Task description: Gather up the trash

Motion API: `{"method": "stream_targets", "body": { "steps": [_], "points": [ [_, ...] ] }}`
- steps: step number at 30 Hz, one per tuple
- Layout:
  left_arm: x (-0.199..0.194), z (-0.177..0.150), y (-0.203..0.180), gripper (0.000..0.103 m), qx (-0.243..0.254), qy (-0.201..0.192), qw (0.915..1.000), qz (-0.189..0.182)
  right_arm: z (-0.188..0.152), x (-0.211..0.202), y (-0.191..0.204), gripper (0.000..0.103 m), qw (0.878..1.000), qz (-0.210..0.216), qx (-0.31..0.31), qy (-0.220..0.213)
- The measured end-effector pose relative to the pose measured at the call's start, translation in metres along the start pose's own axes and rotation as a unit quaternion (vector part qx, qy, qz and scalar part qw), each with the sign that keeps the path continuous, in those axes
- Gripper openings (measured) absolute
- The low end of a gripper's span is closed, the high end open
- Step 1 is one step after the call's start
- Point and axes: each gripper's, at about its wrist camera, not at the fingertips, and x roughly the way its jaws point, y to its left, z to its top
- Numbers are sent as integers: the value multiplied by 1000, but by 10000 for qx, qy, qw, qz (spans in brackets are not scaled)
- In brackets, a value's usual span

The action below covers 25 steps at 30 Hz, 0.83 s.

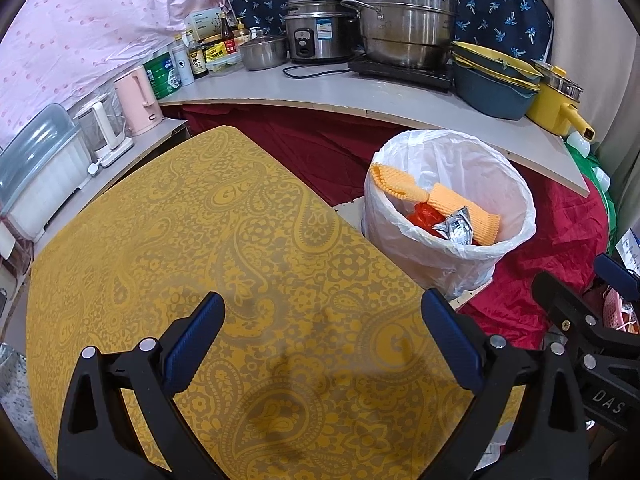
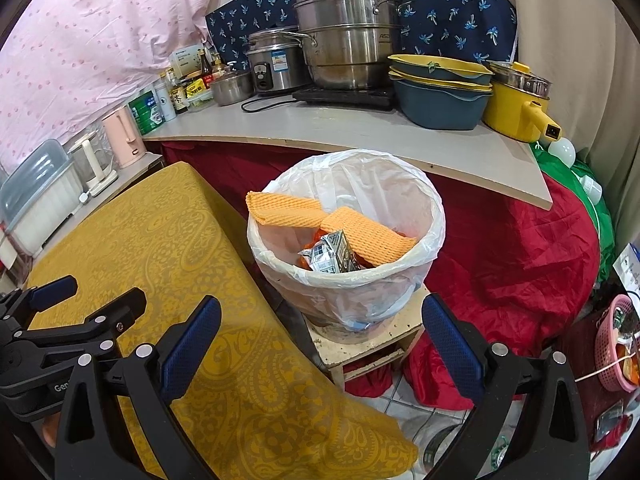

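Observation:
A bin lined with a white bag (image 1: 516,216) (image 2: 434,216) stands on a small wooden stool (image 2: 372,344) right of the yellow-clothed table (image 1: 200,240) (image 2: 160,232). Inside lie orange foam netting (image 1: 464,208) (image 2: 360,228), a crushed silver carton (image 1: 456,224) (image 2: 332,256) and red wrapping (image 1: 424,216). My left gripper (image 1: 323,312) is open and empty above the table. My right gripper (image 2: 321,316) is open and empty, in front of the bin. Each gripper shows at the edge of the other's view.
A counter (image 1: 320,88) behind holds steel pots (image 1: 404,12), a rice cooker (image 1: 316,32), bottles, stacked basins (image 1: 492,76) and a yellow pot (image 1: 556,104). A pink kettle (image 1: 136,100) stands left. Red cloth (image 2: 512,248) drapes below; a pink basket (image 2: 616,344) sits far right.

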Motion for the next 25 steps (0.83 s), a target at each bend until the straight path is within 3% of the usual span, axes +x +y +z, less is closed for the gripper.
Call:
{"method": "stream_targets", "body": {
  "steps": [25],
  "points": [
    [7, 3, -9, 94, 29, 23, 10000, -77, 1, 2, -10, 97, 9999, -22, 139, -39]
  ]
}}
